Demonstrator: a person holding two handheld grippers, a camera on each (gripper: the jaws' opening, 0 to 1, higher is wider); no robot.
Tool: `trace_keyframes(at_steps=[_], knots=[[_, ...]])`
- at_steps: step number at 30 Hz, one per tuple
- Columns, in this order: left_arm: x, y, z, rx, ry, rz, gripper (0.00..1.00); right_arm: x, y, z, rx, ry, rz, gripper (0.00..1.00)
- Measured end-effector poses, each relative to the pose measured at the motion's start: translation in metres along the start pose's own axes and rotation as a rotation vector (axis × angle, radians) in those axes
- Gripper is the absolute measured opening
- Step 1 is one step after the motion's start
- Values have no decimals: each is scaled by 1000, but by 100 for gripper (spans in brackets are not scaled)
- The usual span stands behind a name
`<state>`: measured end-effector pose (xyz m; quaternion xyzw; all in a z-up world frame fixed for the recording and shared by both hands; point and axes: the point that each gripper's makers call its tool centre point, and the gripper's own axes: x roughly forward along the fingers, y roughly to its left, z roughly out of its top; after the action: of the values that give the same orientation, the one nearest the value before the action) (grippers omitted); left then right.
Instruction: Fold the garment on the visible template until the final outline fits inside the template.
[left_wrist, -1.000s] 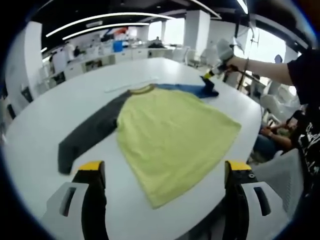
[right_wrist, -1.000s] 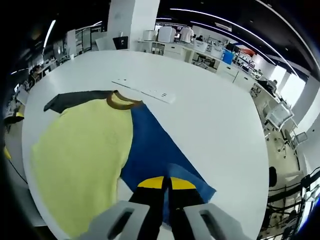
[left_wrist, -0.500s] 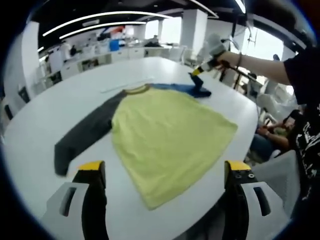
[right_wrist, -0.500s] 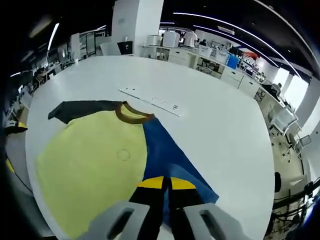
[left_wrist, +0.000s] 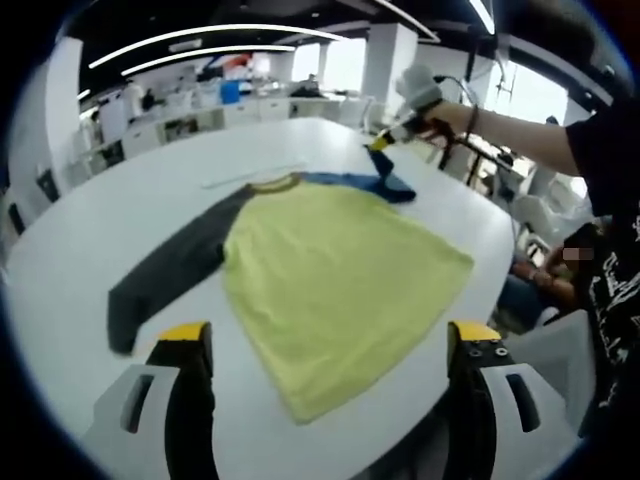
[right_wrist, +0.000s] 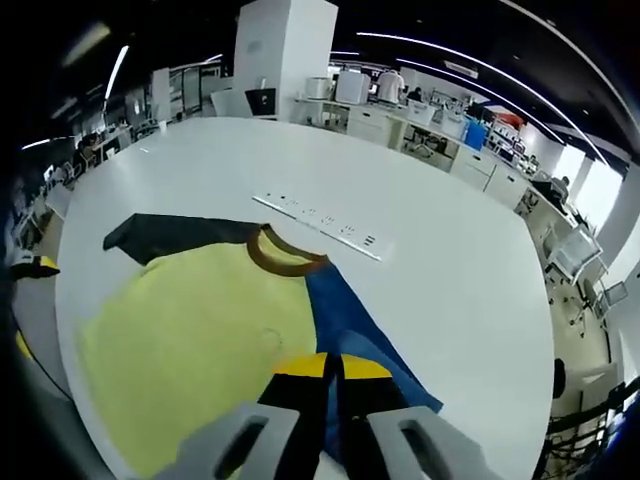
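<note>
A yellow shirt (left_wrist: 340, 270) lies flat on the white table (left_wrist: 120, 210), with a brown collar (right_wrist: 285, 262), a dark grey sleeve (left_wrist: 170, 270) and a blue sleeve (left_wrist: 365, 182). My right gripper (right_wrist: 333, 365) is shut on the blue sleeve (right_wrist: 350, 315) at its cuff end and holds it raised off the table; in the left gripper view it (left_wrist: 380, 143) hangs above the shirt's far right corner. My left gripper (left_wrist: 330, 335) stands open at the near table edge, its jaws wide apart on either side of the shirt's hem, touching nothing.
A long white strip (right_wrist: 325, 225) lies on the table beyond the collar. A person's arm (left_wrist: 520, 140) reaches in from the right, and someone sits by the table's right edge (left_wrist: 560, 270). Office desks and chairs ring the table.
My right gripper has lifted the blue sleeve's cuff higher and carried it inward toward the collar. The left gripper stays open in the same place.
</note>
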<state>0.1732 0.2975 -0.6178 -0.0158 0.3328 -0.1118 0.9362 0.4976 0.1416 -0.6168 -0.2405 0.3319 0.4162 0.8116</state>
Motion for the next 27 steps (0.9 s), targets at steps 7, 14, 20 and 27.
trace_keyframes(at_steps=[7, 14, 20, 27], knots=[[1, 0, 2, 5, 0, -5, 93, 7, 17, 18, -3, -20, 24, 0], [2, -3, 2, 8, 3, -12, 93, 17, 27, 36, -14, -33, 46, 0], [1, -5, -1, 8, 11, -19, 93, 25, 46, 49, -23, -42, 70, 0], [-1, -4, -5, -1, 14, -15, 93, 34, 65, 59, -69, -37, 81, 0]])
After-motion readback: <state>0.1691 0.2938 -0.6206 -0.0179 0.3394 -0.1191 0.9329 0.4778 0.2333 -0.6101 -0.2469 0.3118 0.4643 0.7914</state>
